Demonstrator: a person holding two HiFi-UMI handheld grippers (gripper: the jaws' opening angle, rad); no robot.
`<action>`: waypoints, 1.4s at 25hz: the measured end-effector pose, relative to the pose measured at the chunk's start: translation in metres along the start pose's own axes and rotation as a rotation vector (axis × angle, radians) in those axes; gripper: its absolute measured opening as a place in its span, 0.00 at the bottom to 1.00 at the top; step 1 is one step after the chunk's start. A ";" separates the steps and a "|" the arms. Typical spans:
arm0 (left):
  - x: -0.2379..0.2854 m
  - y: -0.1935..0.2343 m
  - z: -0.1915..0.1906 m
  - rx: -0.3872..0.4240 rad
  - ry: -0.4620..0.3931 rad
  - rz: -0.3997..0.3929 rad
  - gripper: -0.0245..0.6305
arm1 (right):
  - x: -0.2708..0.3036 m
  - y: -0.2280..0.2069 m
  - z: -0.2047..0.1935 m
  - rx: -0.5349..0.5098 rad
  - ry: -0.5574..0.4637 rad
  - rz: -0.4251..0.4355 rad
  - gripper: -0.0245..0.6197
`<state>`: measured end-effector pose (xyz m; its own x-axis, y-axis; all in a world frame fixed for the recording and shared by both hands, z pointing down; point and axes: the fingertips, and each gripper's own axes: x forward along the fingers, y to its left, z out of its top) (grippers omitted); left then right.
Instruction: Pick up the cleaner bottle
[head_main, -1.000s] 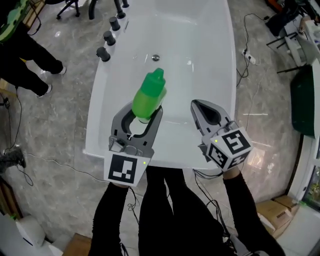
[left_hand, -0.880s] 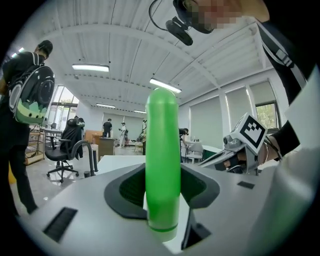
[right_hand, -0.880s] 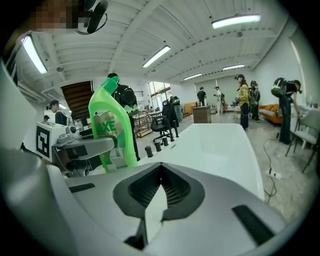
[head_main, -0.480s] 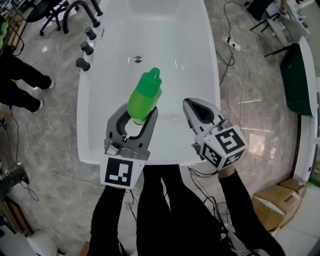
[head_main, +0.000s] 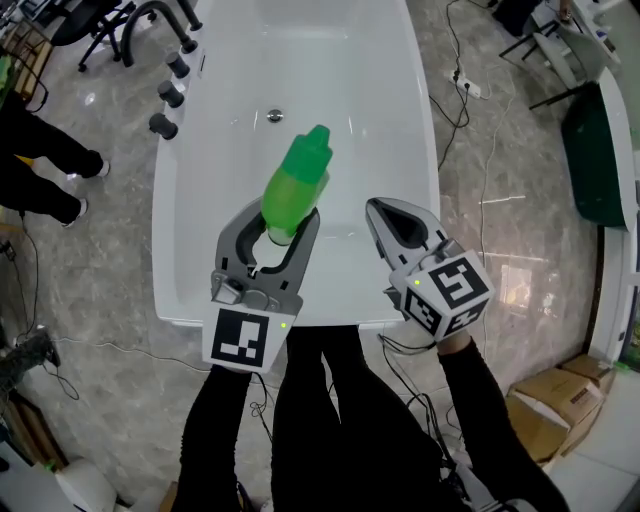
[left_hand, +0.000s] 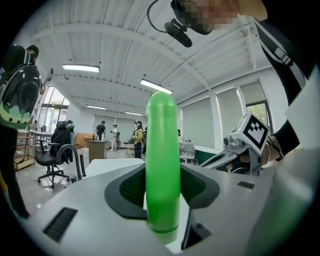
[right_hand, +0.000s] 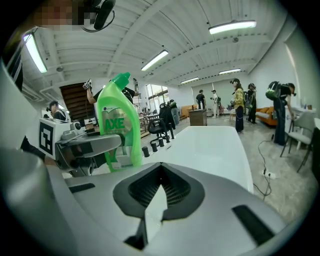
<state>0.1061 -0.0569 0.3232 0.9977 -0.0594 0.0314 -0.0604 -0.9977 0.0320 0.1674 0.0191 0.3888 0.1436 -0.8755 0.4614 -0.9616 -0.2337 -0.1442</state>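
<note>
The green plastic cleaner bottle (head_main: 296, 185) with the slanted spout is standing upright in the air over the white bathtub (head_main: 350, 90). It is carrying a green-lettered label on its flat side, and the panel beneath the label looks paler, though the right claw view is too distorted to be sure. The left claw (head_main: 275, 225) is clamping the bottle near its base, one grey jaw pressing on each narrow side. It is pointing level, away from the person, with its marker cube nearest the body. The right claw (head_main: 376, 204) is hanging just beside it with its jaws together and nothing between them, tipping slightly down toward the tub. Compared with a second ago, the grip on the bottle is unchanged. Both claws are sitting further toward the tub's right side in the head view, and the bottle is leaning much as before.
</note>
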 end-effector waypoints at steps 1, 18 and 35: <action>-0.001 -0.001 0.000 0.001 -0.002 0.001 0.32 | 0.001 0.001 0.000 -0.003 0.000 0.003 0.04; 0.015 0.016 -0.014 0.003 -0.002 0.065 0.32 | 0.011 -0.008 0.000 -0.020 0.002 0.014 0.04; 0.042 0.035 -0.009 0.010 -0.035 0.081 0.32 | 0.024 -0.015 0.003 -0.040 0.002 0.022 0.04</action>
<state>0.1451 -0.0940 0.3350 0.9901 -0.1406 -0.0019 -0.1405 -0.9899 0.0210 0.1866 0.0000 0.3991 0.1219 -0.8793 0.4604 -0.9730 -0.1974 -0.1194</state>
